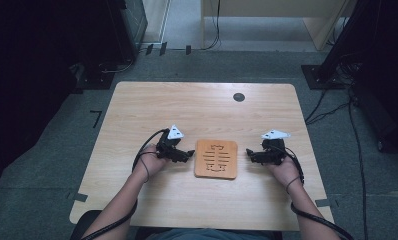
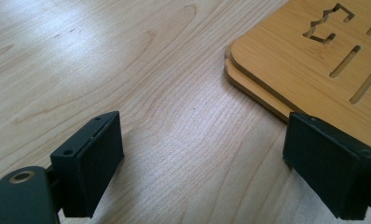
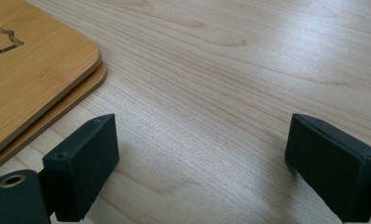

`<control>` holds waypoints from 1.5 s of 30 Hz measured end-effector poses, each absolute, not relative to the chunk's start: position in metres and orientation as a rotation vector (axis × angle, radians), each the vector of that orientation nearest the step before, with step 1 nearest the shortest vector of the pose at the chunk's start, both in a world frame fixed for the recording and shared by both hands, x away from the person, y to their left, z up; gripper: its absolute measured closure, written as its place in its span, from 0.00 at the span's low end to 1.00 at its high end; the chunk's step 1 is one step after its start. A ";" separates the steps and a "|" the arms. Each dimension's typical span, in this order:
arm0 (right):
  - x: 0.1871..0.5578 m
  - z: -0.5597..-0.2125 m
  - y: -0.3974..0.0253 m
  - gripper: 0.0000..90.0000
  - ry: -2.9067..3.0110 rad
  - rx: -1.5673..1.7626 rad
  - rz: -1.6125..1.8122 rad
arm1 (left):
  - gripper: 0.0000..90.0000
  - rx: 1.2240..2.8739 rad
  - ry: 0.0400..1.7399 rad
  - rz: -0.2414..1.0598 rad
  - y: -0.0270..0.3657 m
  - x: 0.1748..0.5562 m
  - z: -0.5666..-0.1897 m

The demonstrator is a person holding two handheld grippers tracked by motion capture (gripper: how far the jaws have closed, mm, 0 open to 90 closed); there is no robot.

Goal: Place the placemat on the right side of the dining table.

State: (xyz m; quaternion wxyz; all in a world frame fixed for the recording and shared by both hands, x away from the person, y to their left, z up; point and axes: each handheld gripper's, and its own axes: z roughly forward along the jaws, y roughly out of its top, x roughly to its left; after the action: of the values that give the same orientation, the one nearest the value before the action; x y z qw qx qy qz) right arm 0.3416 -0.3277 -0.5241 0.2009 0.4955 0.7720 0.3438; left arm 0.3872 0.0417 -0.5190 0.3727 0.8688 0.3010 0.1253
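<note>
Two bamboo boards (image 1: 216, 158), stacked one on the other, lie flat on the table (image 1: 197, 107), toward your edge of it and about midway across. The top board has slots and a zigzag shape cut through it. In both gripper views you can see the lower board's edge peeking out under the upper one, so the pair sits slightly offset.

Your left gripper (image 1: 183, 156) rests just off the stack's left edge, jaws spread wide with nothing between them but bare tabletop. In the left gripper view one jaw tip reaches close to the stack's corner; whether it touches cannot be told.

Your right gripper (image 1: 252, 155) sits just off the stack's right edge, also released and wide, holding nothing. In the right gripper view the stack's corner (image 3: 44, 65) lies beyond the jaw on its side, apart from it.

A small dark round mark (image 1: 239, 97) sits well beyond the stack, near the far edge.

Progress, as judged: nothing is gripped and the stack looks untouched. You appear poised at the start, with the whole handling of the boards left to do.
</note>
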 end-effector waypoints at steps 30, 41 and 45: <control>0.342 -0.515 -0.316 0.05 2.200 1.503 0.808 | 0.14 2.213 0.868 0.237 0.037 0.391 -0.512; 0.344 -0.510 -0.315 0.07 2.225 1.571 0.820 | 0.15 2.205 0.934 0.131 0.040 0.393 -0.504; 0.345 -0.509 -0.314 0.07 2.232 1.583 0.813 | 0.15 2.216 0.932 0.138 0.040 0.392 -0.503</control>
State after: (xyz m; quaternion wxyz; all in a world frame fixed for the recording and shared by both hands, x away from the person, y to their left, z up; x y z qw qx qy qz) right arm 0.3446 -0.3140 -0.5087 0.1431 0.5488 0.7739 0.2819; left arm 0.3924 0.0397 -0.5027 0.3584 0.8591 0.3614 0.0536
